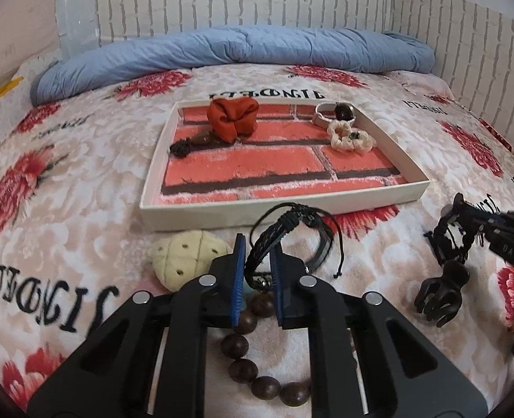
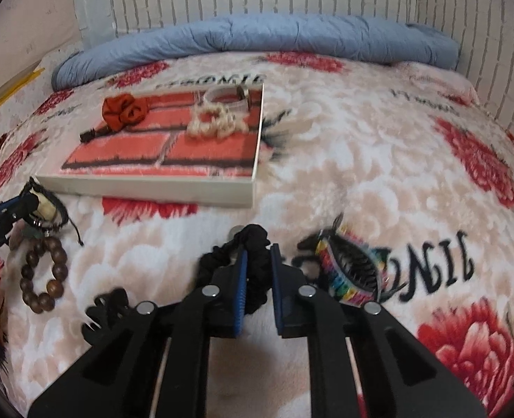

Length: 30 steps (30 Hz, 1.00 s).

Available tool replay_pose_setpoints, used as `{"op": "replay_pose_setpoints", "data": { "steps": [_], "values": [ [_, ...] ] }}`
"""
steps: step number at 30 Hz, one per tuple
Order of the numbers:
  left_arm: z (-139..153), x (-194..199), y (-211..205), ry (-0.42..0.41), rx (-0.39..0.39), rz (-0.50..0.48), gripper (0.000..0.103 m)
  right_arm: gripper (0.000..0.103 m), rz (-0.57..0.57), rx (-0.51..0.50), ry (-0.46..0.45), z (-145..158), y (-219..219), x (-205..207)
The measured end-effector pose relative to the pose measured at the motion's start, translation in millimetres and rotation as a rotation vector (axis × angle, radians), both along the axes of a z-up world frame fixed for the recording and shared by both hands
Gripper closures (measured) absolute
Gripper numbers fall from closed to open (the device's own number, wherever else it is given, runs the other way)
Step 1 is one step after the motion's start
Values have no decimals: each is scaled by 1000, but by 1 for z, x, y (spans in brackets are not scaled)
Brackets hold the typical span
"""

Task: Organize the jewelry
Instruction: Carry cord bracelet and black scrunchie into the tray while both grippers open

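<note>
Left gripper: clamped on a black cord bracelet, near the tray's front edge.
Right gripper: clamped on a black scrunchie.
Bed: bead bracelet, black claw clip and striped clip lie around the grippers.
Tray: holds red scrunchie, cream scrunchie and watch.

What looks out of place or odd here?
Nothing damaged or spilled. Several pieces lie outside the tray on the blanket: wooden bead bracelet, black claw clip, multicoloured clip.
</note>
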<state>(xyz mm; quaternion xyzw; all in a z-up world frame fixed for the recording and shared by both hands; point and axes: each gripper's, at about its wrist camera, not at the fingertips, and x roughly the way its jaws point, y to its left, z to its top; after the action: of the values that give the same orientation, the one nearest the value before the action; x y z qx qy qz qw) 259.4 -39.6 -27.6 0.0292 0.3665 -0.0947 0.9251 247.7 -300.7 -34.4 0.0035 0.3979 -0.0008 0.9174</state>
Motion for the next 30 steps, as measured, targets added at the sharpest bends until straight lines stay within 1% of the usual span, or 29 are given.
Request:
{"op": "replay_pose_setpoints", "data": {
  "steps": [3, 8, 12, 14, 17, 22, 26, 30],
  "values": [
    [8, 3, 4, -7, -11, 7, 90, 90, 4, -10, -33, 14, 0, 2],
    [28, 20, 10, -21, -42, 25, 90, 90, 5, -6, -69, 34, 2, 17],
    [40, 37, 12, -39, -31, 43, 90, 90, 14, -10, -83, 45, 9, 37],
    [44, 50, 15, -31, -24, 56, 90, 90, 19, -17, -87, 48, 15, 50],
    [44, 72, 19, -6, -21, 76, 90, 90, 26, -19, -83, 50, 23, 68],
    [39, 103, 29, 37, -38, 98, 90, 90, 46, -36, -66, 46, 36, 92],
    [30, 123, 36, 63, -26, 122, 90, 90, 56, -63, -60, 43, 43, 105],
    [21, 135, 40, 74, -2, 139, 90, 90, 52, -43, -40, 35, 46, 120]
  ]
}}
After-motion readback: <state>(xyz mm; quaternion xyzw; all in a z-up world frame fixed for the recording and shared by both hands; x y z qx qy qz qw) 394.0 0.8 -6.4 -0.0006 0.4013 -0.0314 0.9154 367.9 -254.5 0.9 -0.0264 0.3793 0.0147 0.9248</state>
